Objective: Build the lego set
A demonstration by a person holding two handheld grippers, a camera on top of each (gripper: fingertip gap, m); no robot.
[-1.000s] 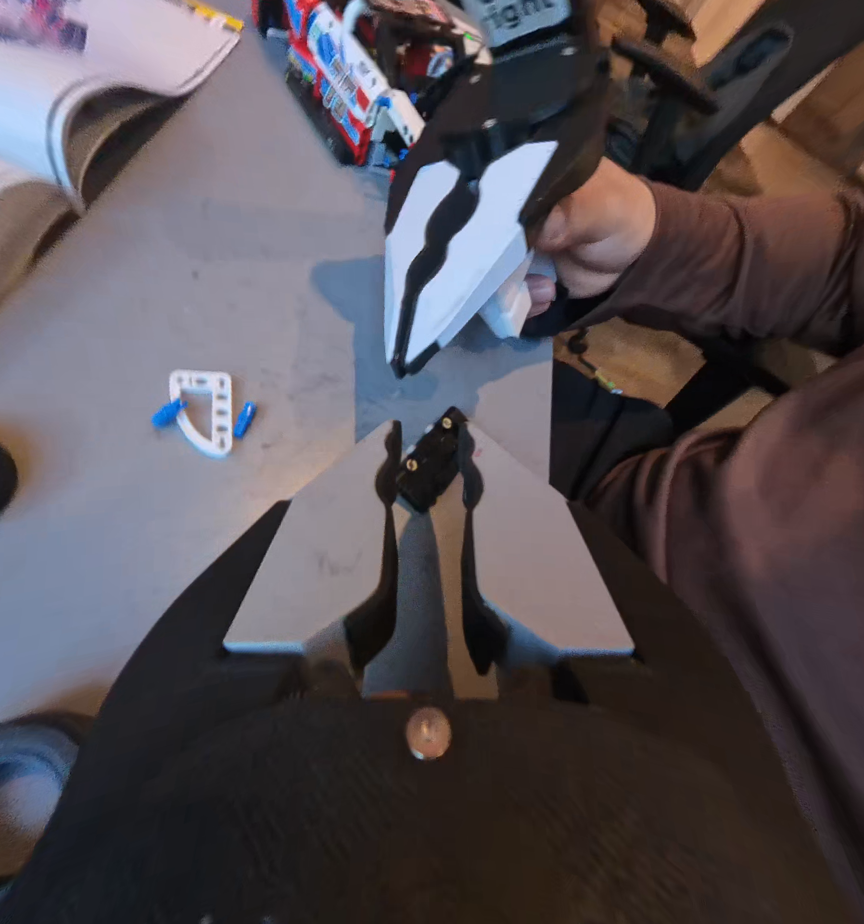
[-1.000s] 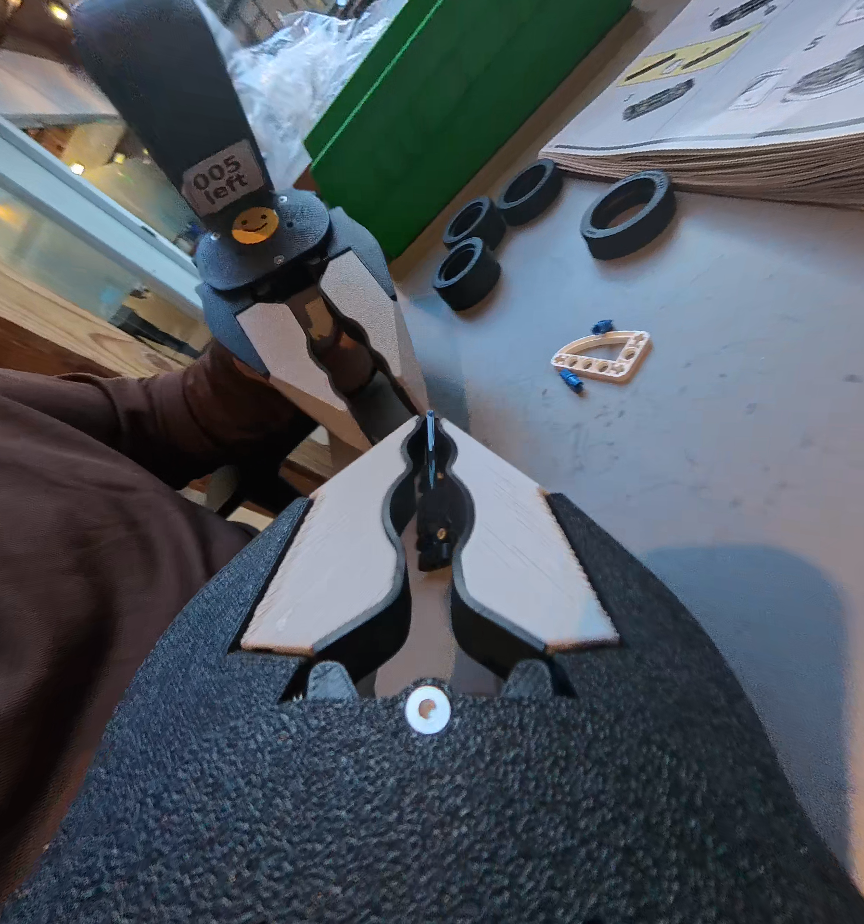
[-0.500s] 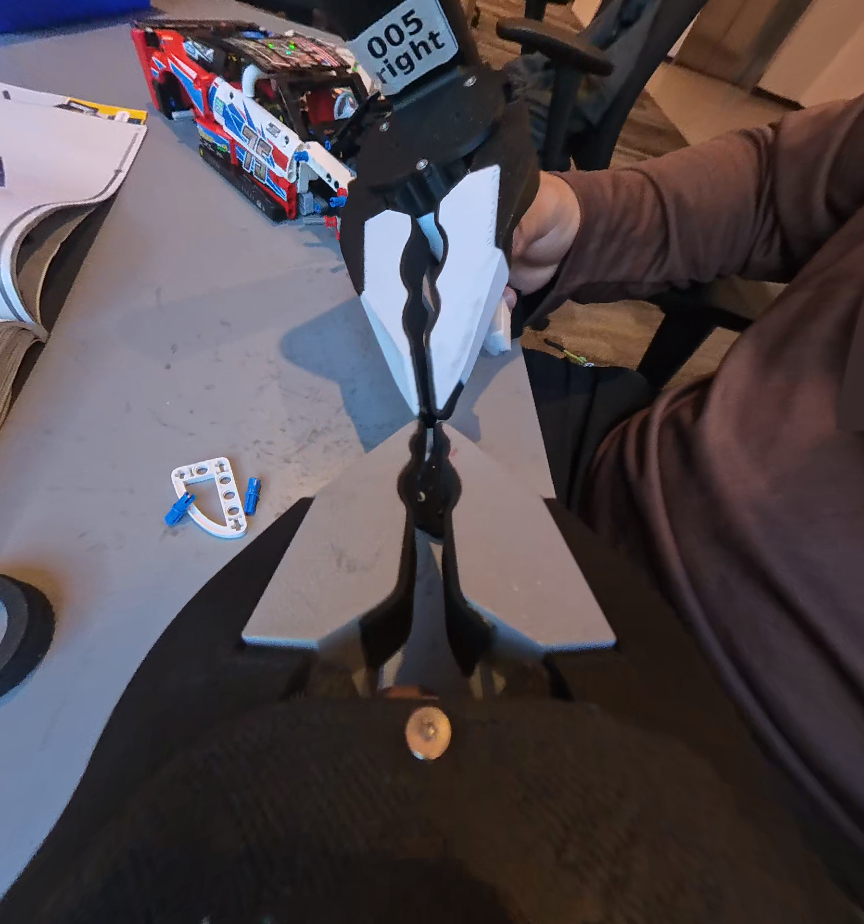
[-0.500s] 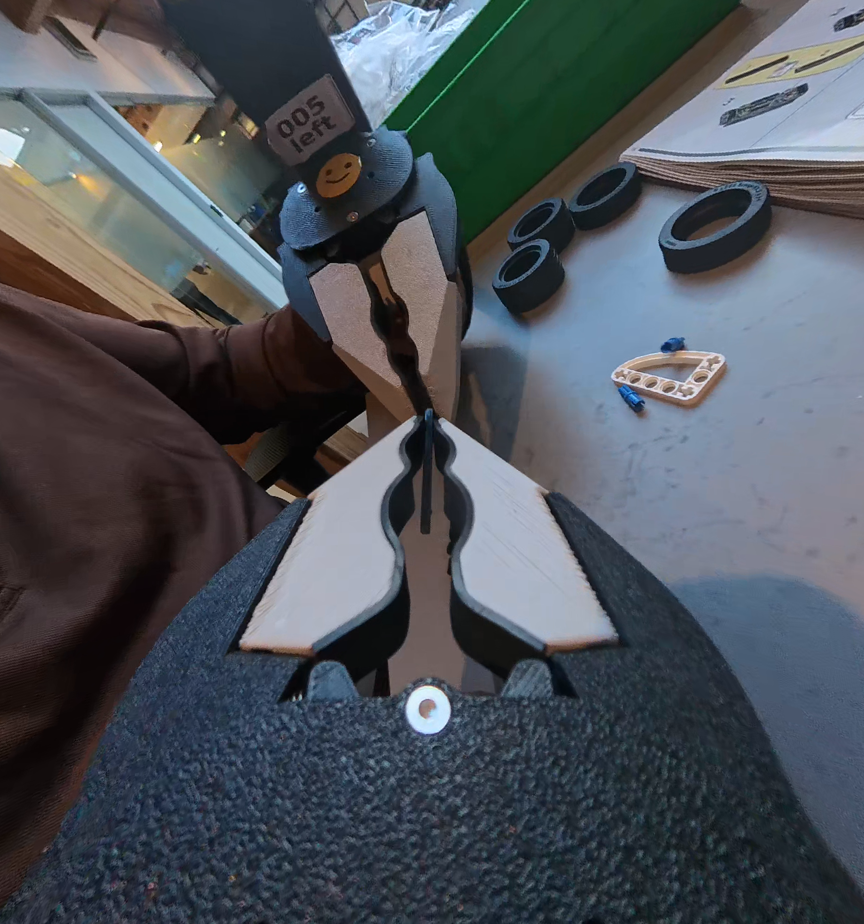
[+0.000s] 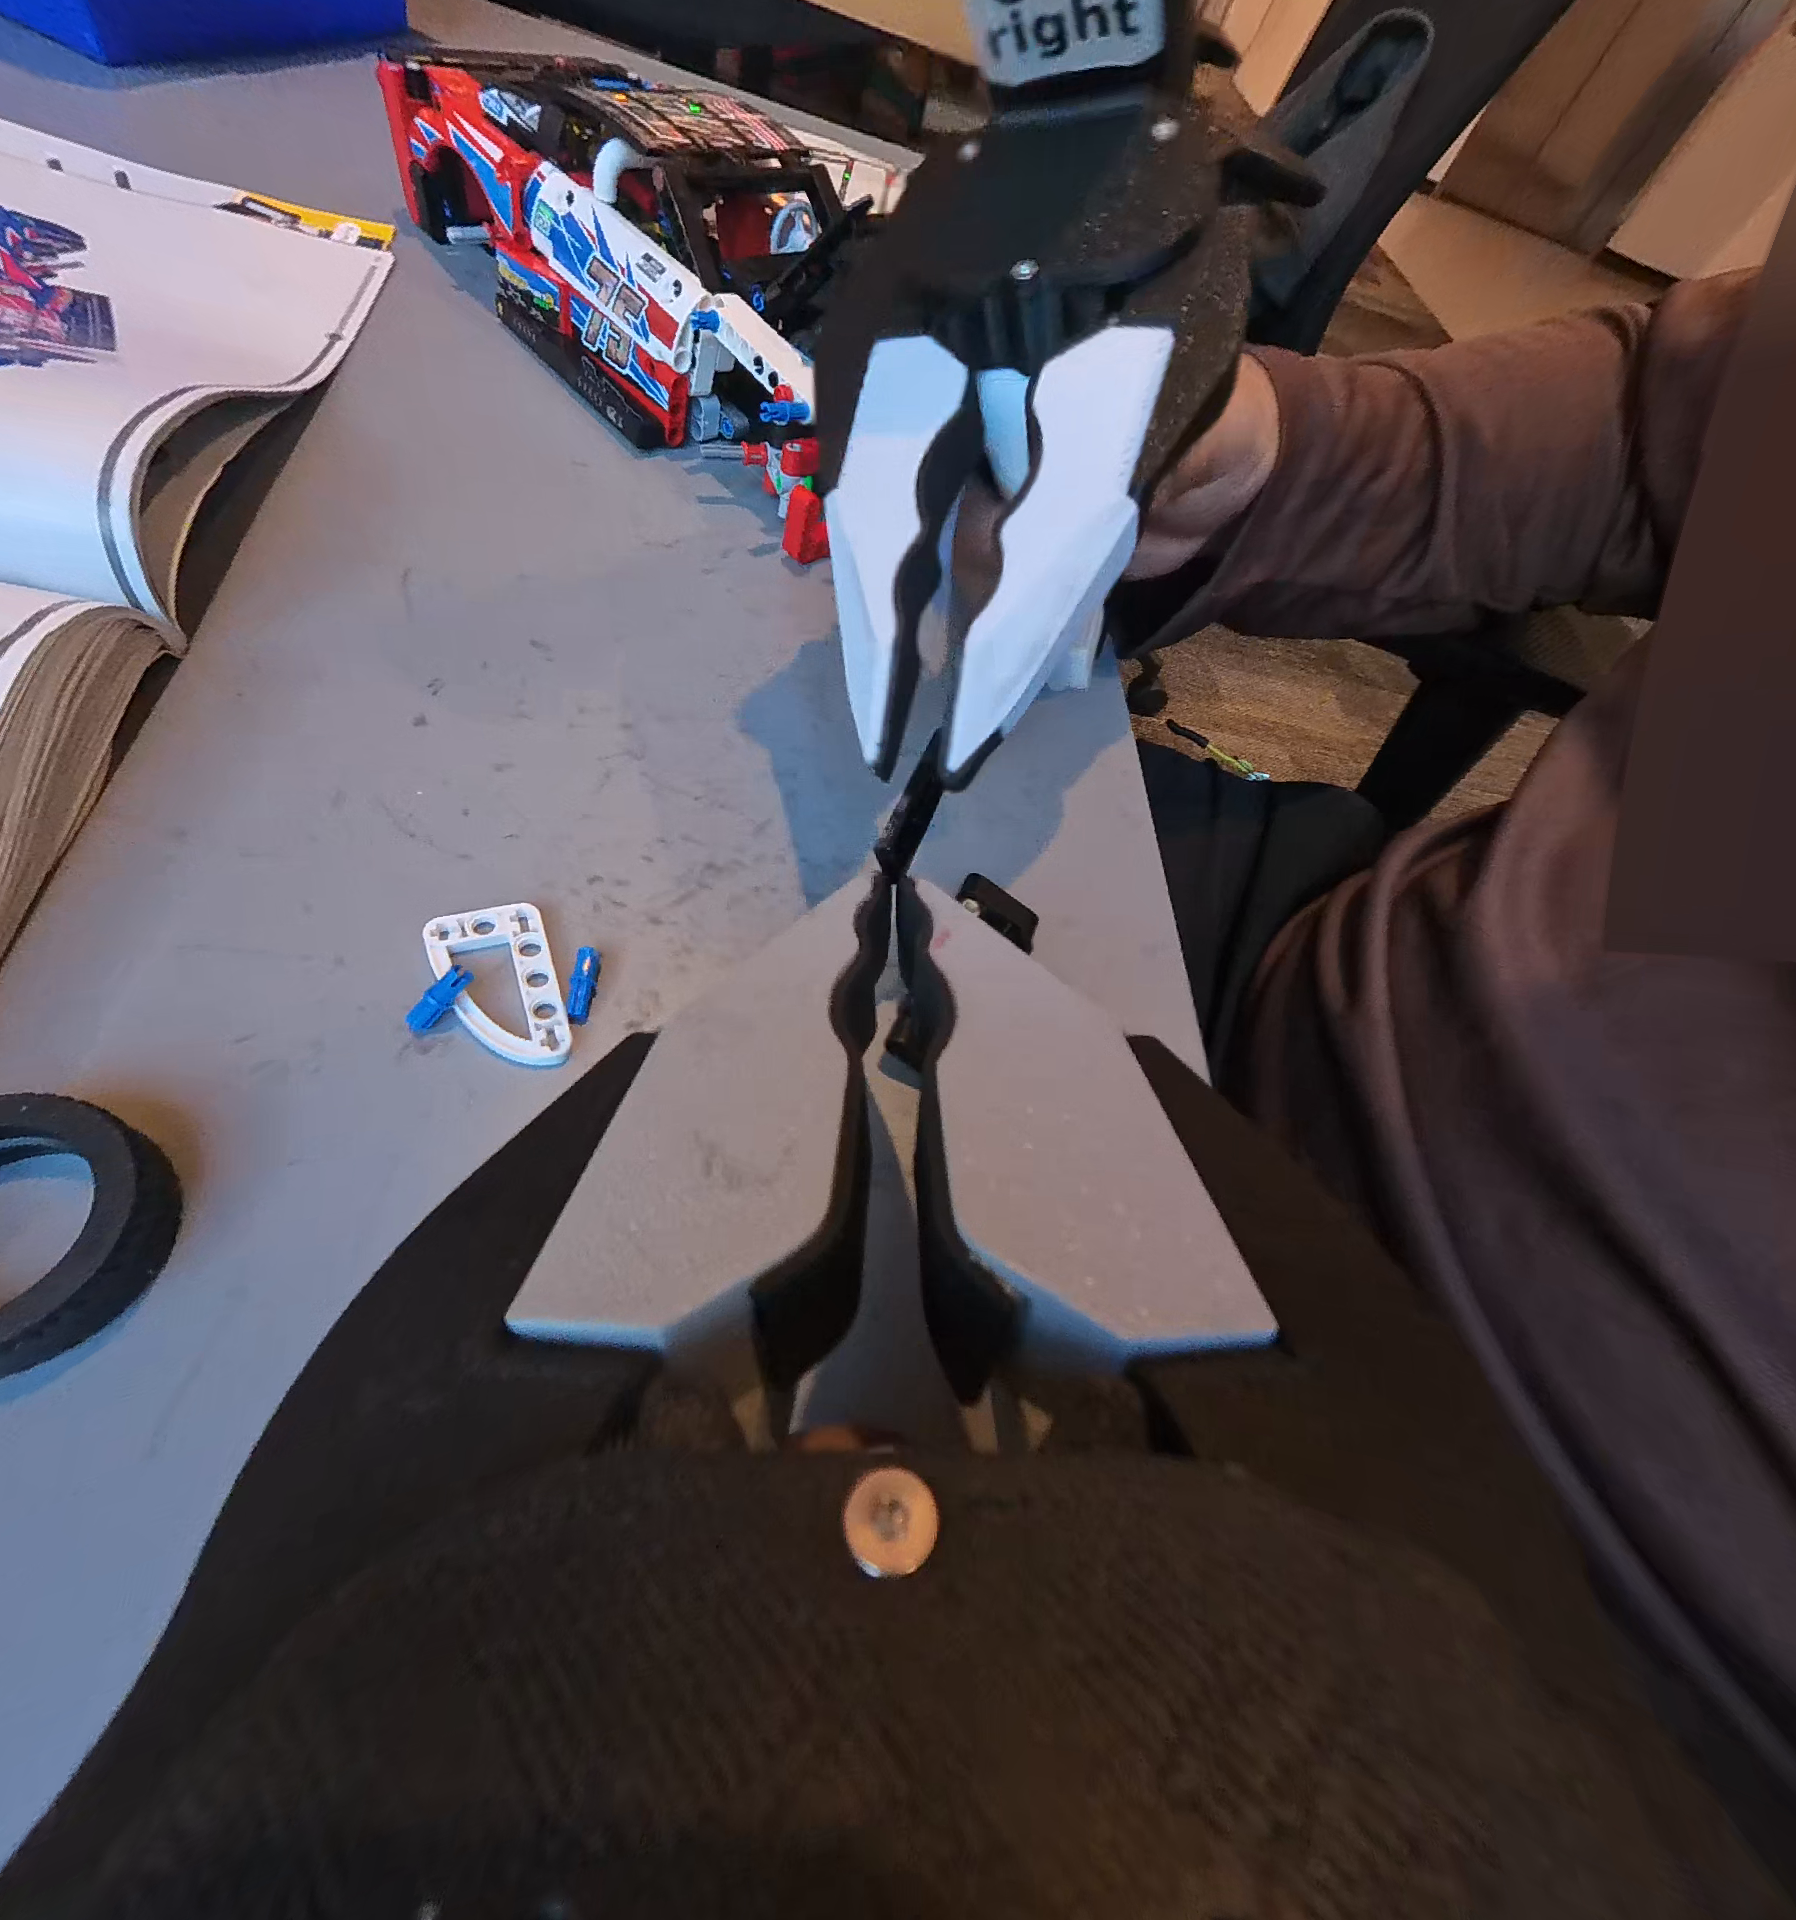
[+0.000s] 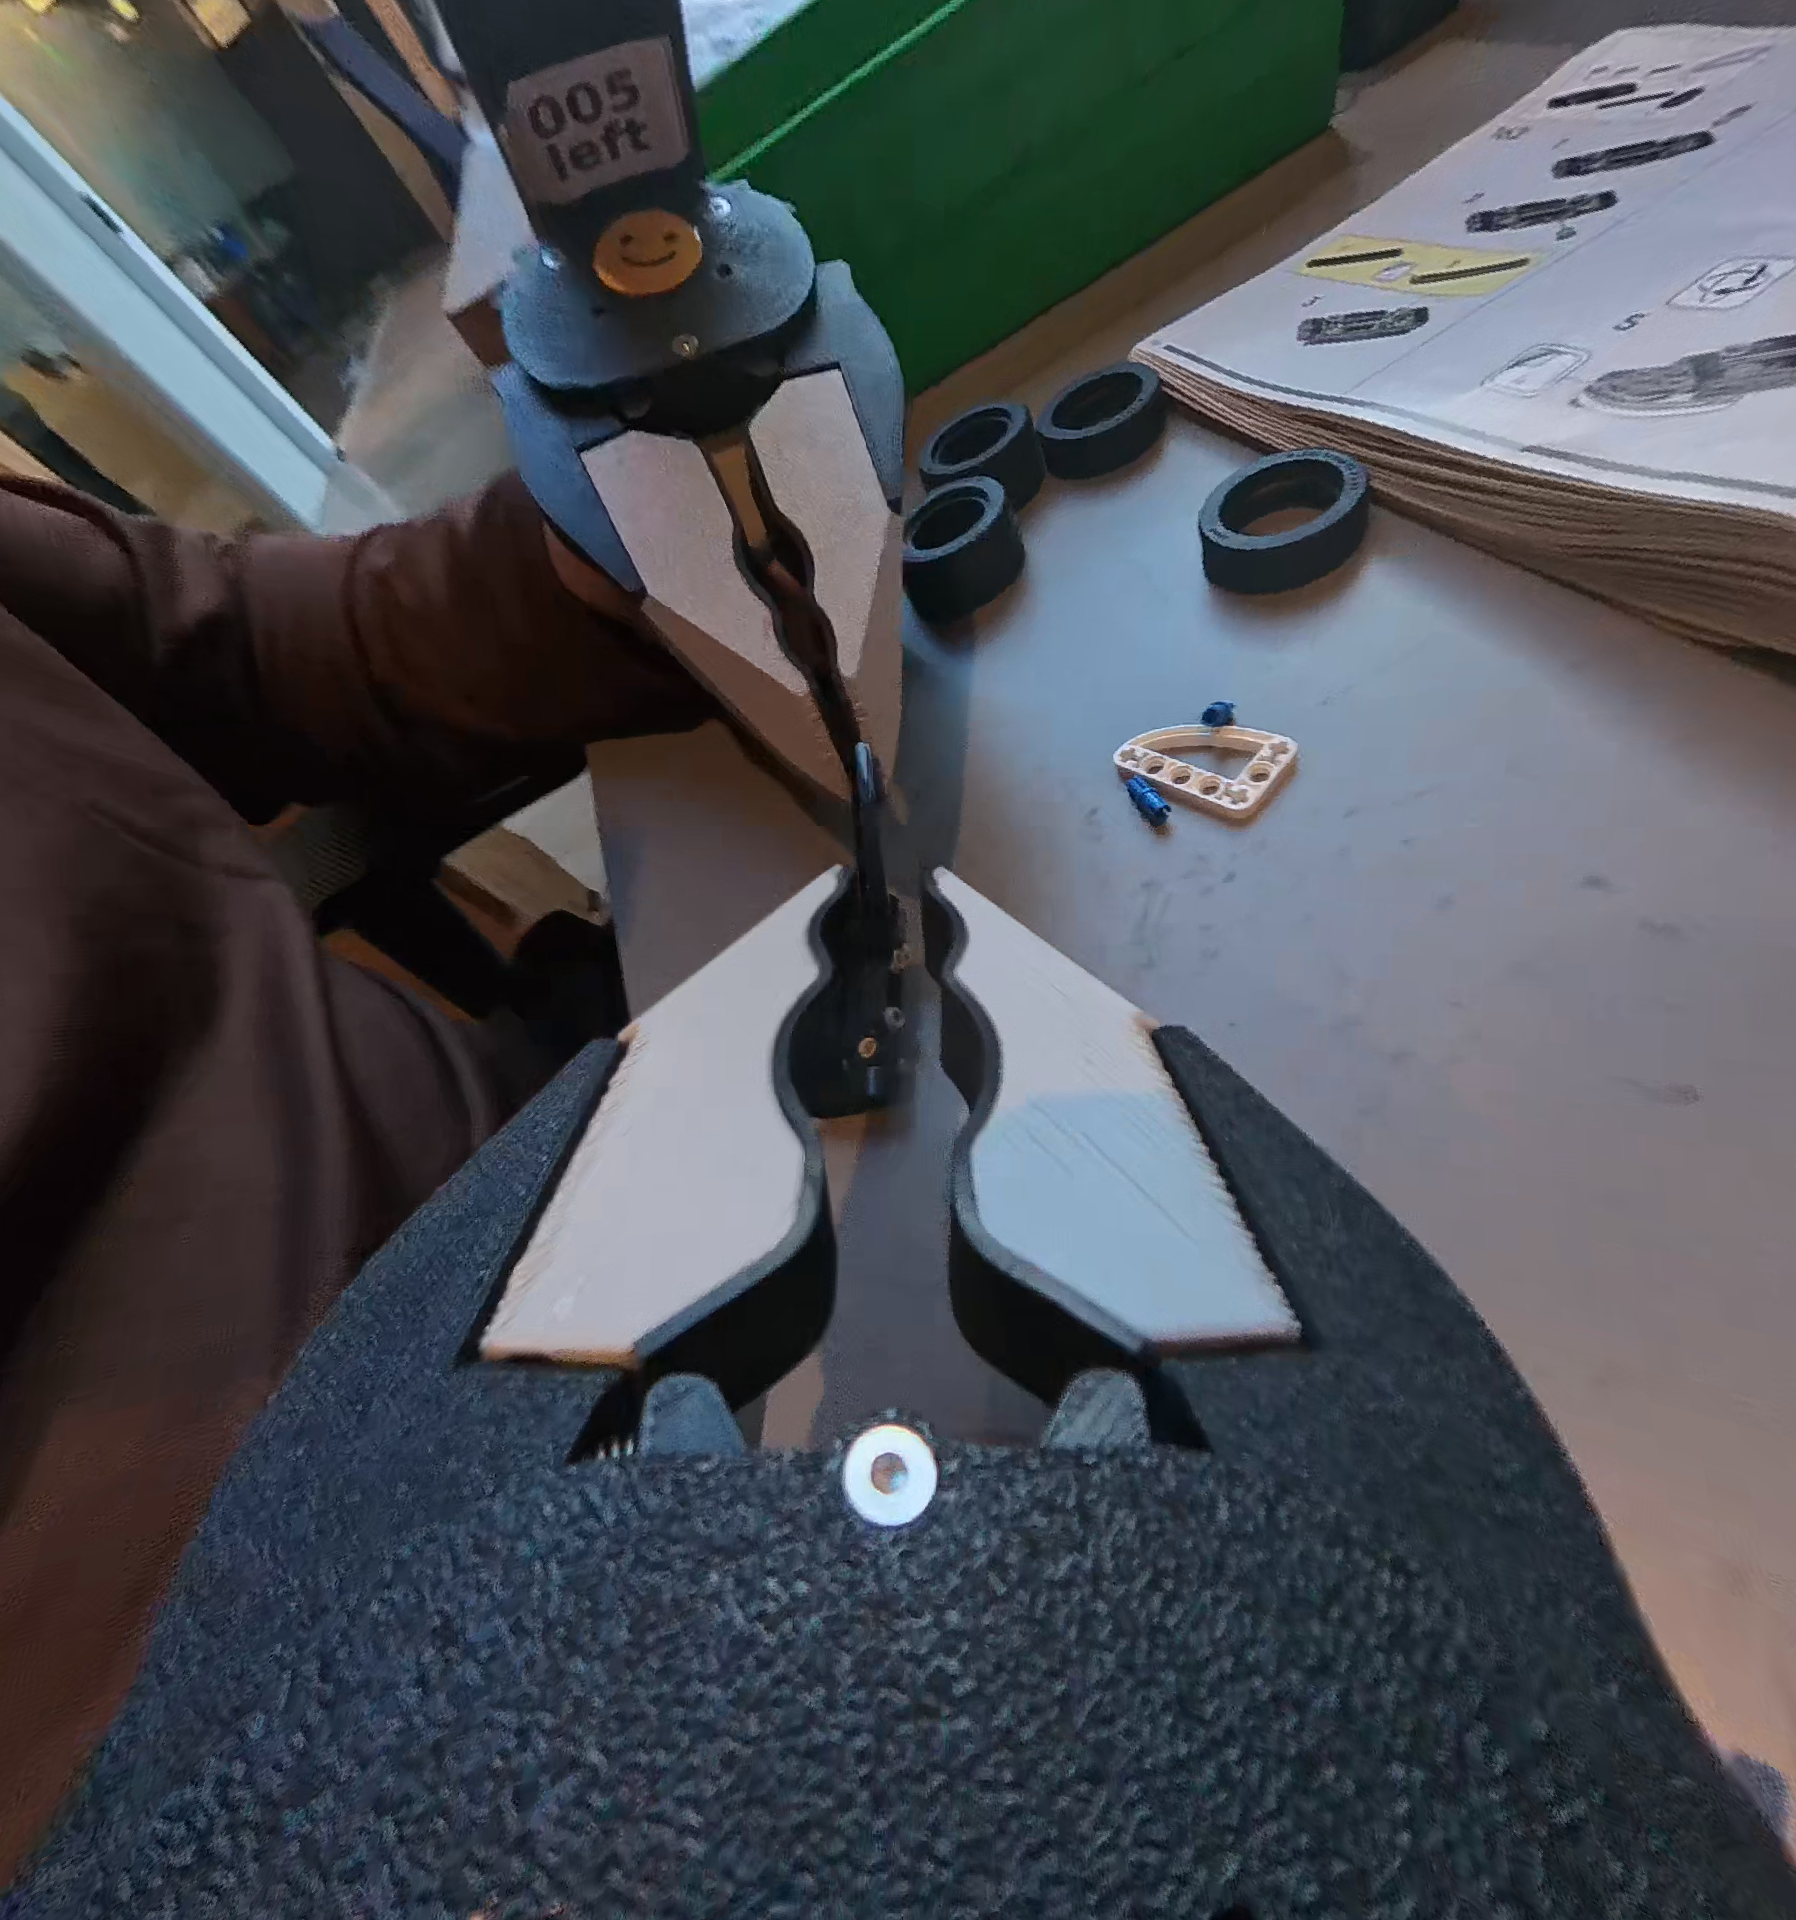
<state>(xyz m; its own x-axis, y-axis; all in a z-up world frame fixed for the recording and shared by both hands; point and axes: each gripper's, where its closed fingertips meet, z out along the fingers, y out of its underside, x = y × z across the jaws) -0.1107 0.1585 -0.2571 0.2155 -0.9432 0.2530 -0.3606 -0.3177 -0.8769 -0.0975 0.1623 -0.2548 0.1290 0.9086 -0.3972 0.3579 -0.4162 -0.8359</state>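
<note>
Four tyres (image 6: pixel 1283 520), two blue pins (image 5: pixel 583 983)

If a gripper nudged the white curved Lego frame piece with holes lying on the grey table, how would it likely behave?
The white curved Lego frame piece lies flat, so it would probably slide rather than roll or tip. It looks like thin rigid plastic with open holes, so likely stiff and light. The grey table looks smooth, so a nudge may also shift the two small blue pins close beside it.

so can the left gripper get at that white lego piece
Probably not yet: the table toward the white lego piece is bare, but the left gripper is shut on a black piece it must free first.
</note>
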